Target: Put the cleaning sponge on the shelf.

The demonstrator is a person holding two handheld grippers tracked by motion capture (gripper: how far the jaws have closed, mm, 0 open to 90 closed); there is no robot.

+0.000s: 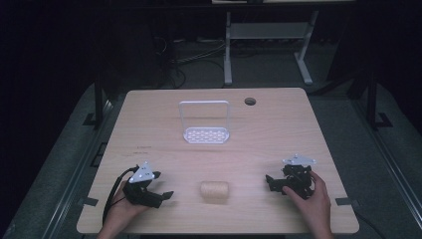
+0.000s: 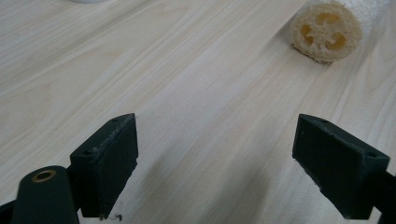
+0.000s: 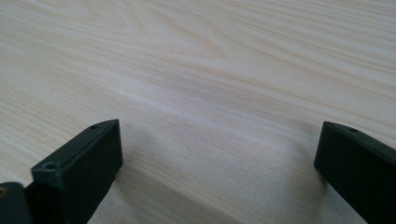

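A short tan loofah piece [image 1: 214, 191] lies on its side near the front middle of the wooden table [image 1: 268, 134]. In the left gripper view its porous cut end [image 2: 327, 30] faces me at the upper right. My left gripper [image 1: 163, 185] rests at the front left, open, jaws pointing right toward the loofah with a gap of table between them. Its jaws [image 2: 215, 140] hold nothing. My right gripper [image 1: 269, 183] sits at the front right, open, pointing left toward the loofah. Bare wood lies between its jaws [image 3: 217, 140].
A white wire-framed rack [image 1: 205, 122] with a perforated base stands at the table's middle, beyond the loofah. A round cable hole [image 1: 250, 101] is at the back right. A white desk frame [image 1: 268, 45] stands on the floor behind the table.
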